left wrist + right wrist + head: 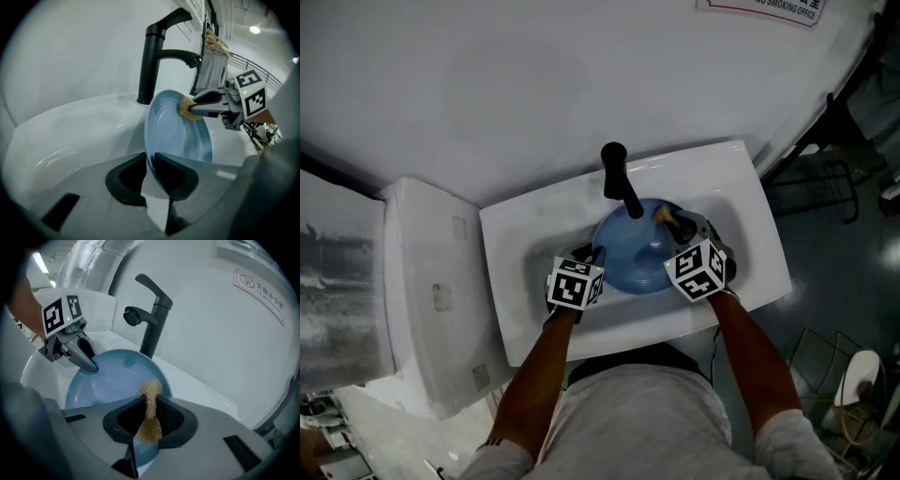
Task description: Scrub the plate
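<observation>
1. The blue plate (628, 258) is sitting tilted on its edge inside the white sink (520, 244), just in front of the black faucet (619, 178).
2. The left tool (151, 164) is clamping the plate's near rim. Its jaws are standing narrow, with a pad pressing on each side of the rim.
3. The right tool (151, 411) is gripping a tan fibrous scrubber (150, 392) between its pads, and a tuft is sticking out past the tips.
4. The scrubber is touching the plate's inner face near the upper rim, on the side away from the left tool.
5. Both forearms (539, 375) are reaching in over the sink's front edge.
</observation>
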The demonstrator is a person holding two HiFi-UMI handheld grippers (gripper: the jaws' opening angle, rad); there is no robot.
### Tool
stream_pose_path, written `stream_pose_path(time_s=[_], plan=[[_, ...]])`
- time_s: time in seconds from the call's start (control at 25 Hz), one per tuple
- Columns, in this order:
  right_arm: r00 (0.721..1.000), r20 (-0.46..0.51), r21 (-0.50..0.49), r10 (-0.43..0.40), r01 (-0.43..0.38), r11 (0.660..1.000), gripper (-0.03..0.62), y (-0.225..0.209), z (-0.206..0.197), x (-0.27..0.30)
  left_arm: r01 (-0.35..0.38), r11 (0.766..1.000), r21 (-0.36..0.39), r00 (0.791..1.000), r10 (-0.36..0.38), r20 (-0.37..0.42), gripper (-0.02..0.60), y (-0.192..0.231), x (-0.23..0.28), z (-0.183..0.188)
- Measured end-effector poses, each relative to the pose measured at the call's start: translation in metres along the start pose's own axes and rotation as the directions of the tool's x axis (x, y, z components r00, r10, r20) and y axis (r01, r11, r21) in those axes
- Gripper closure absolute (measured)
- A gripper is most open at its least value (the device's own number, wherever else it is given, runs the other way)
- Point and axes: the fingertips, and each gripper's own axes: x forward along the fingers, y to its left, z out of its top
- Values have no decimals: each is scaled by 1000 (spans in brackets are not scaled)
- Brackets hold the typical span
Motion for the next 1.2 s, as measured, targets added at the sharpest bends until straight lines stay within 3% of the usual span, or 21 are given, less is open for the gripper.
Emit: stream_pose_path(time_s=[0.2, 0.44, 0.72, 1.2], plan=[[1000, 24, 0, 16, -16, 1000, 531, 10, 13, -6, -3, 1000, -7, 1000, 3, -2, 515, 0, 0, 0], [987, 89, -34, 133, -131, 991, 531, 66, 54, 0, -6, 1000, -20, 1000, 6, 1, 517, 0, 1, 0], [970, 61, -86, 237, -231, 969, 531, 117, 62, 21, -8, 999, -31, 1000, 8, 2, 517, -1, 1, 0], [979, 5, -109, 206, -204, 973, 531, 89, 35, 20, -11, 999, -36, 1000, 11, 1, 518, 1, 1, 1]])
